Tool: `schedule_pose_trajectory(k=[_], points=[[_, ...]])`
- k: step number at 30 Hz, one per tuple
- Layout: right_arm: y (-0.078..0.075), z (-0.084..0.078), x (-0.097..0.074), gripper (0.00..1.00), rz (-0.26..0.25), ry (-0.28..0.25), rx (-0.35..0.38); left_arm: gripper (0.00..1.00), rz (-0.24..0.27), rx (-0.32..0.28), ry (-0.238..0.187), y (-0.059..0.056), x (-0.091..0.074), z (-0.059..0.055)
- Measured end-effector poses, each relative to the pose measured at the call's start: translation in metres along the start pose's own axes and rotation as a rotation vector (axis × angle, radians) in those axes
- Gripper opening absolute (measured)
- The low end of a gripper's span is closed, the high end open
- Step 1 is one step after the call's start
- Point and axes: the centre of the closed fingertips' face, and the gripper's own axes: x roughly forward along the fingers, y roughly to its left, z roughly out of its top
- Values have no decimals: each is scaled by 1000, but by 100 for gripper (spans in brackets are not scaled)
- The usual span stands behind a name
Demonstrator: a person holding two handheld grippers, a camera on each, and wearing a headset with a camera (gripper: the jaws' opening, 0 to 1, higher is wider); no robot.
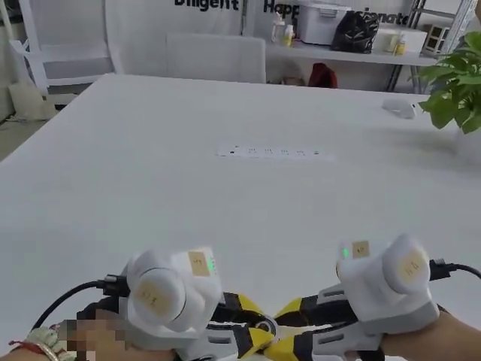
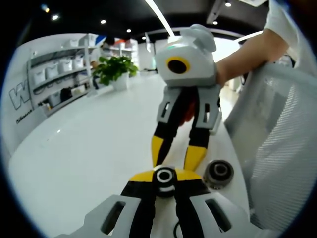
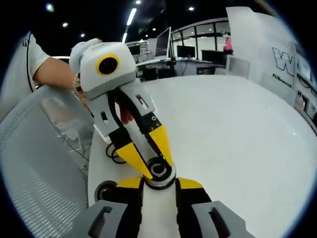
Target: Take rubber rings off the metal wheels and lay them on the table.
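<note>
Left gripper view: the left gripper (image 2: pixel 165 174) is pinching a small metal wheel (image 2: pixel 165 179) between its yellow tips, close to the near edge of the white table (image 2: pixel 89 148). The right gripper (image 3: pixel 160 183) is facing it nose to nose. Its jaws are standing spread a little wider than the wheel, one tip on either side.

Judgement: the left gripper is acting as the anchor, steadying the wheel so the right one can catch the rubber ring and draw it off. Meeting head-on is giving the pulling jaws a straight line along the wheel's axis.

A second wheel (image 2: pixel 218 172) is lying flat on the table just beside the pair, likely waiting its turn.

Hard to make out:
- Whether the right tips are touching the ring or hanging just clear of it.
- Where rubber ends and metal begins on the held wheel; both are reading as dark bands.
- Whether the held wheel is resting on the table or hanging just over it.
- Whether the second wheel is wearing a ring.
- Head view is cutting both sets of jaws off at the bottom edge.
</note>
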Motion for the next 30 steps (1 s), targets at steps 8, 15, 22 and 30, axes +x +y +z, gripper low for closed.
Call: schedule_pose_trajectory(k=[8, 15, 22, 30], points=[[0, -4, -3, 17, 1, 33, -40, 14, 4, -10, -7, 1, 0, 0], [0, -4, -4, 15, 0, 38, -67, 14, 6, -13, -7, 1, 0, -1], [0, -4, -5, 15, -2, 39, -47, 14, 6, -12, -8, 1, -1, -1], [-2, -1, -5, 22, -16, 23, -51, 14, 7, -13, -10, 0, -1, 0]])
